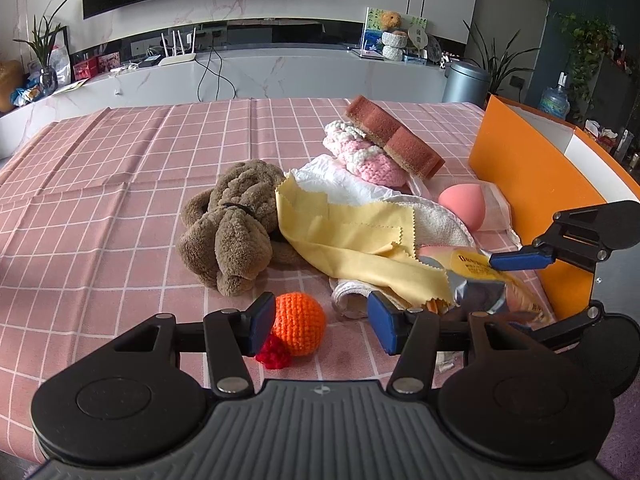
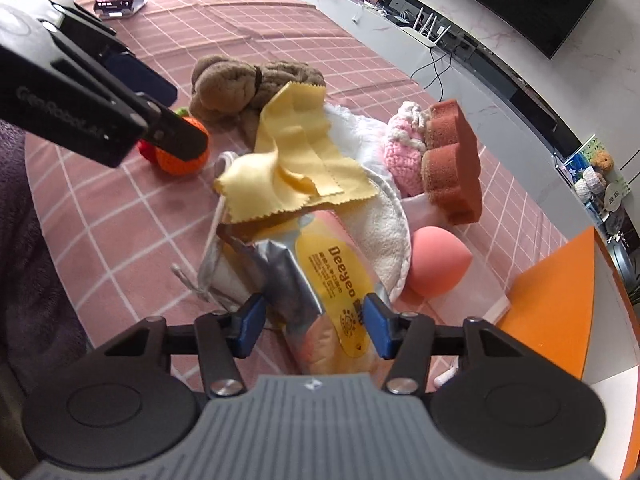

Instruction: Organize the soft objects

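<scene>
Currently, the left tongs [image 1: 320,322] stand released low in the left wrist frame, their blue pads either side of an orange crochet ball [image 1: 298,324] on the pink checked table [image 1: 100,208]. The right tongs [image 2: 316,326] are likewise released, straddling a yellow-and-silver packet [image 2: 320,280] at lower centre. Behind lie a yellow cloth [image 2: 288,152], brown plush [image 1: 236,224], pink sponge egg [image 2: 436,264], brown sponge [image 2: 452,160] and, at right, an orange box [image 1: 520,184].
</scene>
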Demonstrator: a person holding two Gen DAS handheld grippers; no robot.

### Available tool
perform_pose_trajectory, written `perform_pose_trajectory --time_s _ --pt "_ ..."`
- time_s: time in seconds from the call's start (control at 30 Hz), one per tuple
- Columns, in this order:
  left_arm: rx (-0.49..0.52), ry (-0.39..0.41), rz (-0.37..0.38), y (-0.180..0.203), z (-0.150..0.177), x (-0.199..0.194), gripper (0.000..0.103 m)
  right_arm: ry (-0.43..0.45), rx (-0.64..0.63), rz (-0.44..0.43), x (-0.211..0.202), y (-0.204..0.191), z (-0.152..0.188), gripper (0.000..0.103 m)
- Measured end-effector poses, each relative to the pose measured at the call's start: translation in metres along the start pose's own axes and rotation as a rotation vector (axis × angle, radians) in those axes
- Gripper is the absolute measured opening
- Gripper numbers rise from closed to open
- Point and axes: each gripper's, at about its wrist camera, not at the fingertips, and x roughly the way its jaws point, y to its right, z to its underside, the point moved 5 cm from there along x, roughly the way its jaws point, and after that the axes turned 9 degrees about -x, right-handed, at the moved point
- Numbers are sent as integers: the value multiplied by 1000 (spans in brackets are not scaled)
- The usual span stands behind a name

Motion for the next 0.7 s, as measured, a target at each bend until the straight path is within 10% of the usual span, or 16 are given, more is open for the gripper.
perform_pose_trajectory --time_s 0.23,0.7 --pt "17 -10 -13 -2 0 6 64 -4 -40 33 12 1 0 50" --pt "76 49 -43 -9 -19 6 73 41 377 -139 -13 56 -14 34"
